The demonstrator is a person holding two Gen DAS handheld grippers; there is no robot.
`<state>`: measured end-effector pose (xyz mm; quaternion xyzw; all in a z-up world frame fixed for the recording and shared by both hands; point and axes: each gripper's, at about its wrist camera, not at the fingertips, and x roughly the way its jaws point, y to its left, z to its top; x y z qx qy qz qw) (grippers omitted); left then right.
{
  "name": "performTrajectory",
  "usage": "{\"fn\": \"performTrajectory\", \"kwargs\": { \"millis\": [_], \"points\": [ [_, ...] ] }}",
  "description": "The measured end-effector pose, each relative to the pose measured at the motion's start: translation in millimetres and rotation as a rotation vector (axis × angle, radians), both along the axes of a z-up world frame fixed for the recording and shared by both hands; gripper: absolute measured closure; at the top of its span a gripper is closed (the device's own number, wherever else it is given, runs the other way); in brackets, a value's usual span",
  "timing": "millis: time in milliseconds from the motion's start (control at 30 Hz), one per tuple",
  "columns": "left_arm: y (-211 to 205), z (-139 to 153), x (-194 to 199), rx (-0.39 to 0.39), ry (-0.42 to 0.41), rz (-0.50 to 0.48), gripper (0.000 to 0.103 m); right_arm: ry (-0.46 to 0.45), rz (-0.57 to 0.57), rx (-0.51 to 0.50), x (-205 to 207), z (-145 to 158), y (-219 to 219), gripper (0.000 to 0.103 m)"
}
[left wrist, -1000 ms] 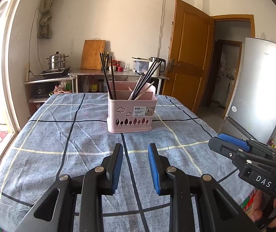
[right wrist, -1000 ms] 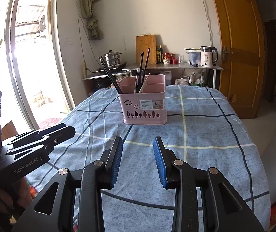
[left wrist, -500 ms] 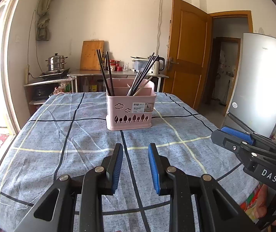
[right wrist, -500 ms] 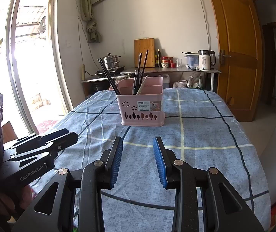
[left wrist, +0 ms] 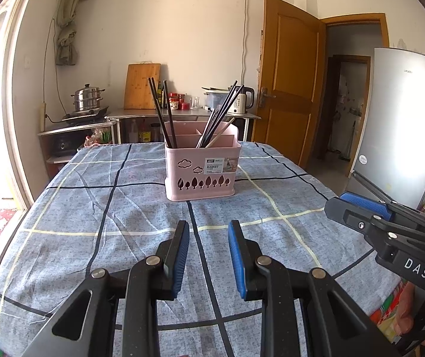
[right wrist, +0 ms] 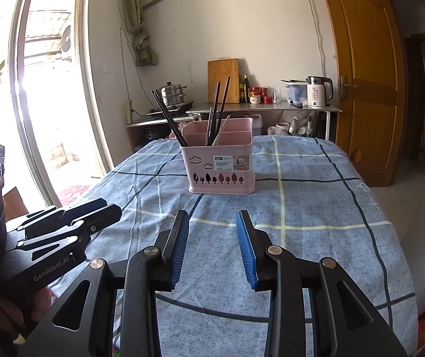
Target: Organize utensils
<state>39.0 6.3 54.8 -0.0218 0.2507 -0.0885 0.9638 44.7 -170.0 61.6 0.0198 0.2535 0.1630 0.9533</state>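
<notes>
A pink plastic utensil basket [left wrist: 202, 166] stands upright near the middle of a table covered with a blue checked cloth [left wrist: 99, 208], its label and tree-shaped cut-outs facing the cameras. Dark chopsticks [left wrist: 160, 110] lean out of its left compartment; more dark chopsticks [left wrist: 222, 110] and one pale one fan out of a compartment to the right.

The left gripper [left wrist: 208, 232] hovers over the near part of the cloth, well short of the basket, its blue-padded jaws partly apart with nothing between them. The right gripper [right wrist: 212, 223] hangs beside it in much the same pose, jaws parted a little wider and likewise empty. Each tool shows at the edge of the other's view, with part of a hand visible beneath it.

Behind the table, a steel counter carries a bamboo cutting board [left wrist: 142, 86], a stacked steamer pot [left wrist: 89, 96], jars and an electric kettle [right wrist: 318, 91]. A wooden door [left wrist: 289, 86] stands open beside a silver refrigerator [left wrist: 402, 119].
</notes>
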Motion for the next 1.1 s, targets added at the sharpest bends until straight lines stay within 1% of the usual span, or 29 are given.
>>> {"fn": "performTrajectory", "kwargs": {
  "millis": [500,800,1100],
  "points": [
    [-0.5,0.3,-2.9,0.010,-0.004,0.003,0.076,0.004,0.000,-0.005,-1.8,-0.1,0.8,0.069],
    [-2.5,0.9,-5.9,0.033,-0.008,0.006,0.076,0.011,0.001,-0.006,-1.0,-1.5,0.7,0.069],
    [-1.6,-0.1,-5.2,0.028,-0.001,0.009,0.076,0.014,0.000,-0.007,-0.8,-1.3,0.3,0.069]
  ]
}}
